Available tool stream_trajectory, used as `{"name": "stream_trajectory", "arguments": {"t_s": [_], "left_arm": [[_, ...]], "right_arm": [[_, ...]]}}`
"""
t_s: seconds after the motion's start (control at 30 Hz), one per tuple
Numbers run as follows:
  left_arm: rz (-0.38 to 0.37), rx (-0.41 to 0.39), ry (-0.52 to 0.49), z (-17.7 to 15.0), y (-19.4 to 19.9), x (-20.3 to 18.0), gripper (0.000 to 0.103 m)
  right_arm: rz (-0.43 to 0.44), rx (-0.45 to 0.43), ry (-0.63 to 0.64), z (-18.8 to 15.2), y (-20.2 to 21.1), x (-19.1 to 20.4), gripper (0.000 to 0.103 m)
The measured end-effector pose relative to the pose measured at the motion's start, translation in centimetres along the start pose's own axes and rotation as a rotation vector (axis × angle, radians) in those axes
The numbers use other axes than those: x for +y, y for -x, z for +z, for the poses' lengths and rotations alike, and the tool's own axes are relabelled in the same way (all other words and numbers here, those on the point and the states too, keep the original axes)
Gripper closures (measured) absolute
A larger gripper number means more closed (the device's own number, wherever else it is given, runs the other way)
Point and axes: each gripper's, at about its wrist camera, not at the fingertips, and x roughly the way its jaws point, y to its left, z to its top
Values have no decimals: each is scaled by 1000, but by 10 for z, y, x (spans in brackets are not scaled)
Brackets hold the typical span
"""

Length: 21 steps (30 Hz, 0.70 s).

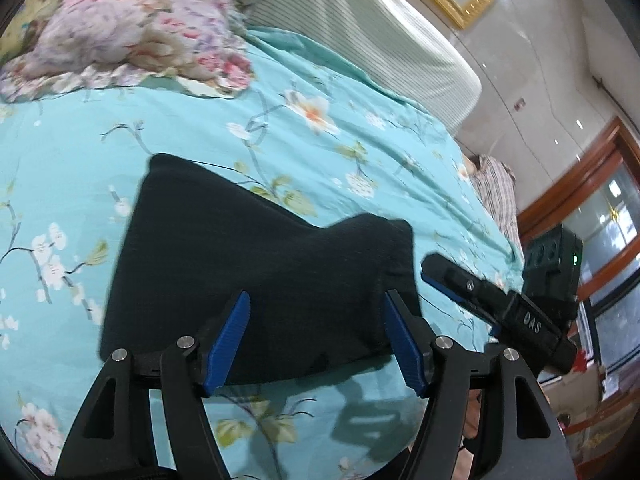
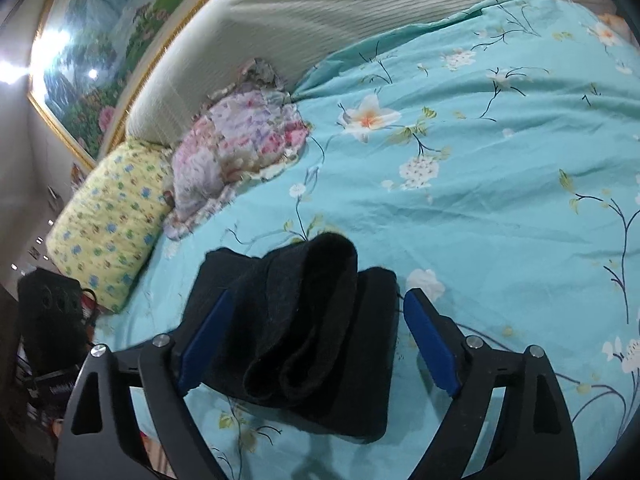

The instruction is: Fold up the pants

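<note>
The black pants (image 1: 248, 264) lie folded into a thick bundle on the turquoise floral bedspread (image 1: 280, 128). My left gripper (image 1: 320, 340) is open and empty, its blue pads just over the bundle's near edge. In the right wrist view the pants (image 2: 304, 320) show a raised rolled fold on top. My right gripper (image 2: 316, 340) is open with its pads on either side of the bundle, not clamping it. The right gripper also shows in the left wrist view (image 1: 492, 304), just beyond the bundle's right end.
A pink floral pillow (image 2: 240, 144) and a yellow patterned pillow (image 2: 104, 224) lie near the ribbed headboard (image 2: 320, 12). A framed painting (image 2: 100, 40) hangs above. A striped cloth (image 1: 496, 192) lies at the bed's far edge. A wooden door frame (image 1: 576, 184) stands beyond.
</note>
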Motion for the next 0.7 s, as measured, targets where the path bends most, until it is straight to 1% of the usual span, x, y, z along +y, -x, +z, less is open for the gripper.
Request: {"name": "stream_trajectory", "arguments": {"t_s": [0.13, 0.27, 0.37, 0.43, 0.57, 0.7], "left_arm": [[11, -29, 35, 3, 9, 18, 34], [33, -42, 73, 6, 11, 37, 33], [24, -45, 108, 7, 15, 53, 33], [23, -40, 127, 8, 15, 61, 33], [32, -41, 151, 9, 17, 75, 33], [43, -38, 151, 13, 16, 82, 32]], "right_arm": [[-34, 21, 3, -6, -4, 8, 15], [-73, 2, -10, -11, -2, 12, 13], [-85, -11, -18, -13, -2, 12, 12], [-96, -9, -21, -14, -4, 13, 8], [-109, 10, -38, -17, -11, 13, 7], [-109, 25, -73, -19, -18, 8, 7]]}}
